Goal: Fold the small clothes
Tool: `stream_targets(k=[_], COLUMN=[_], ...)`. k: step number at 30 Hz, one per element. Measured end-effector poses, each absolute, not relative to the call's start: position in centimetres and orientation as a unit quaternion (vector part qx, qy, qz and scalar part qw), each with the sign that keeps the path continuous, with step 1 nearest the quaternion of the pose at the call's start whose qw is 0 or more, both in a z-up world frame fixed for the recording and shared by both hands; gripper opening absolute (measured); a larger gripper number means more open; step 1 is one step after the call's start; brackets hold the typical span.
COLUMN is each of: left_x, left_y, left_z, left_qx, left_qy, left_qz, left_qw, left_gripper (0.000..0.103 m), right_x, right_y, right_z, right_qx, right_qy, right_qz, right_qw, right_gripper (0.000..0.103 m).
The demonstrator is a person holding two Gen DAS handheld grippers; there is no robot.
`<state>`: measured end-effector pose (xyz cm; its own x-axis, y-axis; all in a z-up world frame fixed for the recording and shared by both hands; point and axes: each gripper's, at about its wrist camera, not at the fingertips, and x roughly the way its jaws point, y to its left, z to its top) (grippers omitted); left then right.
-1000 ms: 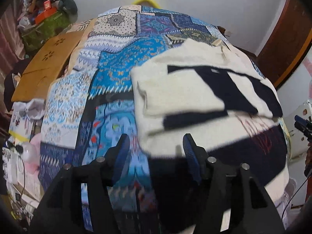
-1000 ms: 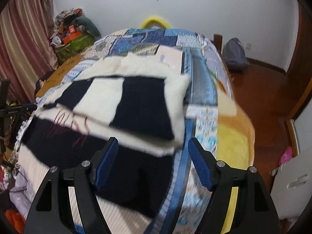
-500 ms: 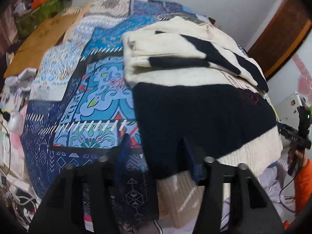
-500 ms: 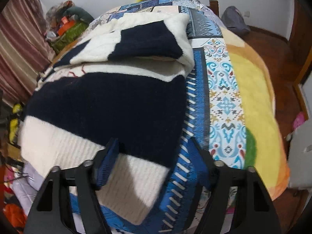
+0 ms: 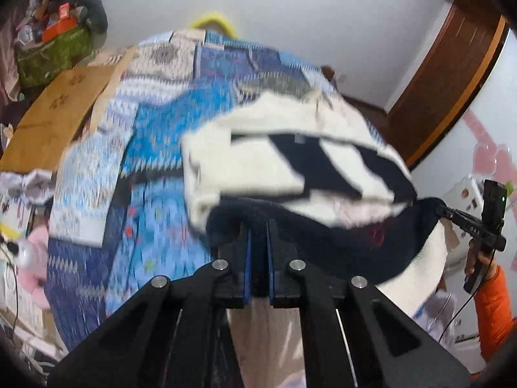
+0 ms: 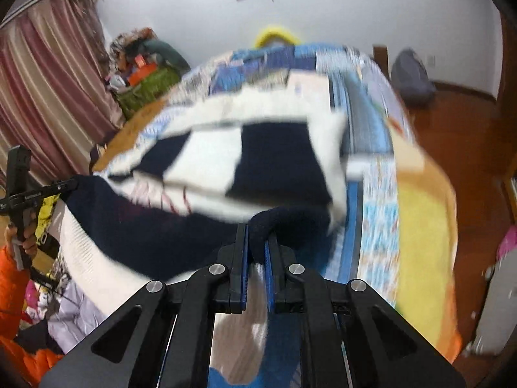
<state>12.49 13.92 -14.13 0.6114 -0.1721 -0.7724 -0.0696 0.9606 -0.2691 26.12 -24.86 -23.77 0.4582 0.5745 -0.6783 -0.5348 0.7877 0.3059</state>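
On the patchwork bed [image 5: 155, 168] lies 1 sweater [image 5: 278, 165]; 2 tools, left tool [image 5: 257, 245] and right tool [image 6: 256, 242], pinch its hem.

Both claws now clamped on sweater [image 5: 323, 245] hem, lifted

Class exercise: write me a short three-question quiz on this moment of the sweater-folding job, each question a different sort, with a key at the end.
1. True or false: the left gripper is open and clear of the sweater.
2. Multiple choice: what does the right gripper pinch? A) the patterned bedspread B) the sweater's dark lower band C) the pink curtain
3. Fill in: the sweater's upper part lies on the bedspread with its sleeves already ____ across it.

Key: 1 false, it is shut on the dark band. 2 B. 3 folded.
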Motion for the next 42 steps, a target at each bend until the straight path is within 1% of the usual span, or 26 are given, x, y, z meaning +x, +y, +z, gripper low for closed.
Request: stream_targets(k=[4,7,10,15,17,19,20,21,25,27,28,29,30,31,32,33,34,35,37,40,42], left_x=[16.8,20.4,23.5,27.0,27.1,26.9,26.7,26.5,25.4,24.5,24.1,23.5,22.7,22.3,21.5,20.6,19.8,19.2,17.8,16.4,16.1], left_y=[15.6,16.8,18.2,20.3,20.9,21.3,21.4,21.6,22.2,22.6,22.9,23.1,23.2,23.2,23.1,22.9,22.7,22.4,21.6,20.3,19.4], left_z=[-13.1,-13.9,-16.4,-22.8,-23.7,-23.4,-23.2,-22.9,-21.4,-20.8,-20.6,-20.4,-20.3,-20.2,-20.2,-20.2,-20.2,-20.3,-20.5,-20.9,-21.4], left_qx=[-0.164,-0.167,-0.172,-0.19,-0.202,-0.195,-0.188,-0.176,-0.12,-0.102,-0.096,-0.092,-0.086,-0.082,-0.078,-0.074,-0.07,-0.066,-0.057,-0.038,-0.035], left_qy=[0.429,0.435,0.456,0.51,0.506,0.496,0.494,0.492,0.486,0.484,0.484,0.484,0.485,0.487,0.489,0.491,0.493,0.495,0.5,0.498,0.503], left_qz=[-0.026,-0.006,0.017,0.037,0.037,0.051,0.058,0.067,0.1,0.108,0.11,0.109,0.107,0.106,0.105,0.103,0.1,0.098,0.097,0.097,0.086], left_qw=[0.888,0.885,0.873,0.838,0.838,0.845,0.847,0.85,0.86,0.862,0.863,0.863,0.863,0.863,0.862,0.862,0.862,0.861,0.859,0.861,0.859], left_gripper=[0.007,0.007,0.007,0.008,0.012,0.029,0.033,0.035,0.035,0.035,0.036,0.036,0.038,0.039,0.04,0.044,0.051,0.055,0.072,0.078,0.078], right_x=[29.0,31.7,35.0,39.5,40.0,39.9,39.8,39.7,39.2,38.7,38.6,38.4,38.1,37.4,37.0,36.5,36.0,35.6,34.8,33.5,32.5], right_y=[-23.3,-22.5,-21.7,-21.0,-21.0,-21.2,-21.4,-21.5,-22.0,-22.4,-22.5,-22.7,-22.9,-23.3,-23.5,-23.8,-24.1,-24.4,-25.0,-25.2,-25.4], right_z=[-21.6,-21.6,-23.0,-27.2,-28.1,-28.1,-27.8,-27.5,-25.9,-24.8,-24.6,-24.2,-23.9,-23.4,-23.0,-22.6,-22.4,-22.3,-22.3,-22.8,-23.5], right_qx=[0.02,0.019,0.018,0.021,0.021,0.024,0.026,0.025,0.013,0.011,0.012,0.012,0.009,0.0,-0.006,-0.01,-0.014,-0.015,-0.022,-0.056,-0.08], right_qy=[0.376,0.372,0.384,0.435,0.446,0.443,0.441,0.44,0.44,0.431,0.428,0.424,0.418,0.404,0.392,0.384,0.381,0.382,0.382,0.38,0.386], right_qz=[0.325,0.312,0.295,0.268,0.269,0.272,0.275,0.279,0.286,0.288,0.285,0.282,0.273,0.255,0.247,0.243,0.24,0.236,0.23,0.218,0.212], right_qw=[0.867,0.874,0.875,0.859,0.853,0.854,0.854,0.853,0.851,0.855,0.858,0.861,0.866,0.878,0.886,0.891,0.893,0.893,0.895,0.897,0.894], right_gripper=[0.007,0.007,0.007,0.007,0.007,0.007,0.008,0.009,0.012,0.016,0.022,0.035,0.044,0.058,0.061,0.061,0.061,0.061,0.061,0.061,0.061])
